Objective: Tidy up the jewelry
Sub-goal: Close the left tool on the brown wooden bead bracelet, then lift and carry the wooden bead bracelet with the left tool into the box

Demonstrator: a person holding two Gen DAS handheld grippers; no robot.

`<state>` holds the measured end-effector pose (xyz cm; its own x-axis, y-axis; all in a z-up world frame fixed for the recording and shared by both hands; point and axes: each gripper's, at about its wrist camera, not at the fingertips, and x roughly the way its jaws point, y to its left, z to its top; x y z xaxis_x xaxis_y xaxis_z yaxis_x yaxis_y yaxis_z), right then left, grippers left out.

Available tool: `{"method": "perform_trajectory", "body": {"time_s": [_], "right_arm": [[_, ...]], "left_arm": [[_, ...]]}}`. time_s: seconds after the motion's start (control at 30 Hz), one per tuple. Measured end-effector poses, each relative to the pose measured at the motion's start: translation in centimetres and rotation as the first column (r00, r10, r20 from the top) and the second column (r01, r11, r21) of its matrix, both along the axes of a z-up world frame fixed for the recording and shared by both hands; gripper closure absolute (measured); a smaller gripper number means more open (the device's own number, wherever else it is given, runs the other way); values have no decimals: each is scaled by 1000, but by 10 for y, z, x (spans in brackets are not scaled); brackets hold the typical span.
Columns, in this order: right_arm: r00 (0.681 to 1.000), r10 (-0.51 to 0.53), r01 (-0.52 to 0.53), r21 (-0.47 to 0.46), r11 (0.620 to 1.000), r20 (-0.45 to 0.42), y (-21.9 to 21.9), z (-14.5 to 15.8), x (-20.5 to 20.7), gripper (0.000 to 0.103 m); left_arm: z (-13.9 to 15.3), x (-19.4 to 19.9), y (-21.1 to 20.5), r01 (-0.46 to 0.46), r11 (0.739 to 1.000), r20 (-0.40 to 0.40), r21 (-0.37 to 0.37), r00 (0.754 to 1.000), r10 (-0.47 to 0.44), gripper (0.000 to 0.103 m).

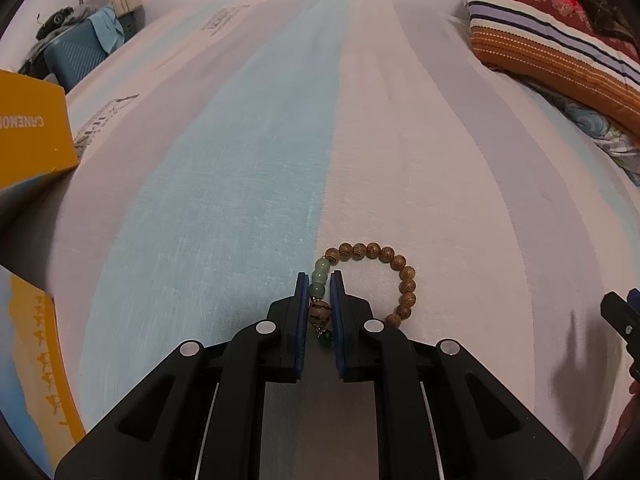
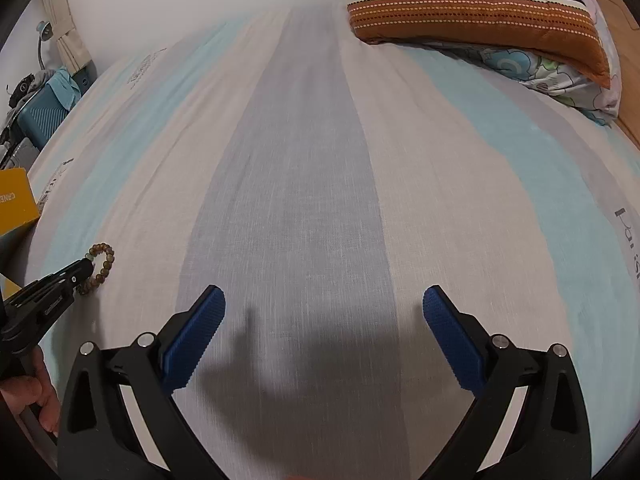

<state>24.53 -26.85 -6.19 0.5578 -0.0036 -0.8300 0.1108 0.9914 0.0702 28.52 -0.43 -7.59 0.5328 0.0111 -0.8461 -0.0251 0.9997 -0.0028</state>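
— Left wrist view has it plainest: the left gripper (image 1: 319,292) is down on the bed (image 1: 240,184) with its fingers (image 1: 301,320) drawn in close on either side of the beaded bracelet (image 1: 372,276); the pale green beads and the big brown one sit right between the pads, the wooden beads loop out to the right on the sheet.

— Gripped, or only straddled?

— Near enough pinched, I'd say; the gap is barely wider than the beads; whether it bears the weight I can't tell, the loop lies flat.

— And the other?

— The right gripper (image 2: 324,320) hangs over bare striped sheet, fingers spread wide, nothing in them; the bracelet is well off to its left.

— So the step is the pick-up?

— I'd judge so; next wants a firm squeeze and a straight lift, then a carry, perhaps to the yellow box (image 1: 32,132) at the left edge.
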Motion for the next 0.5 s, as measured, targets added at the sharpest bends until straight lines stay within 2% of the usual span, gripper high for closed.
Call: {"method": "perform_trajectory", "body": {"time_s": [0.27,0.5], "right_arm": [[1000,3,-3,-3,1000,1,2,5,0,8],[999,19,-19,-5,1000,38,13,28,-13,8]], "left_arm": [[10,-12,-1,18,1000,13,-22,1000,-18,93],[35,-34,-10,63,998,51,-14,997,-62,93]]}}
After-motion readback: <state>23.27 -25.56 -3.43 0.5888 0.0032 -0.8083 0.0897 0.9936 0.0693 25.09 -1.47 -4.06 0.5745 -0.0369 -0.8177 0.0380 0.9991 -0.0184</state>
